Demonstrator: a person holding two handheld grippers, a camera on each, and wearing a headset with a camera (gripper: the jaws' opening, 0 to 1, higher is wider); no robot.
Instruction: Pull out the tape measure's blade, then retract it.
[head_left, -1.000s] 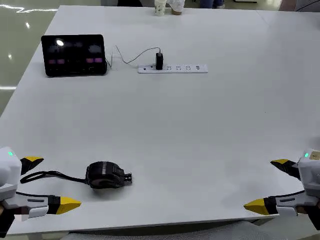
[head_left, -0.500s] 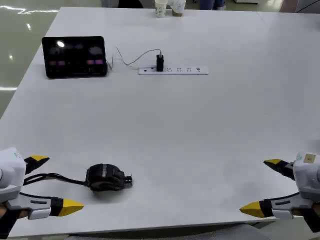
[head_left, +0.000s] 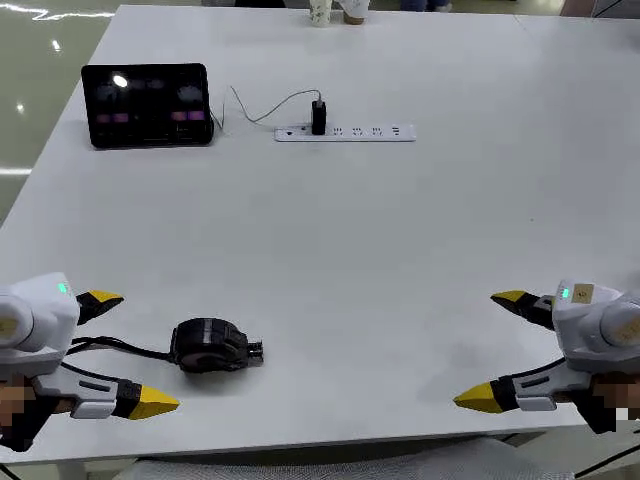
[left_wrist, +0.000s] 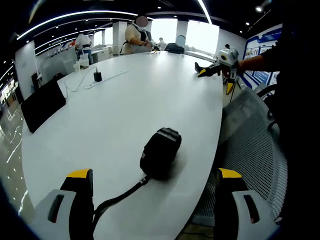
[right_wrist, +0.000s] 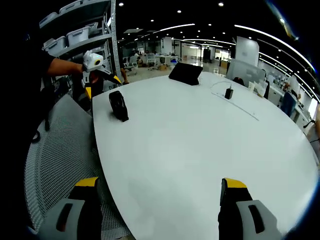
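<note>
Left gripper (head_left: 138, 350) and right gripper (head_left: 482, 348) gape wide, empty. Clamp the tape measure (head_left: 210, 346), at left's three o'clock, squarely across its case.

My white table (head_left: 400, 250): tape measure (head_left: 210, 346) near my edge, left; tablet (head_left: 147, 105) & power strip (head_left: 345, 133) far side; cups (head_left: 320, 12) at back edge.

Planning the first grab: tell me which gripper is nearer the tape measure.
Left. The left gripper is open right beside the tape measure, which lies just ahead of its jaws. The right gripper, also open, is far off on the opposite side.
</note>
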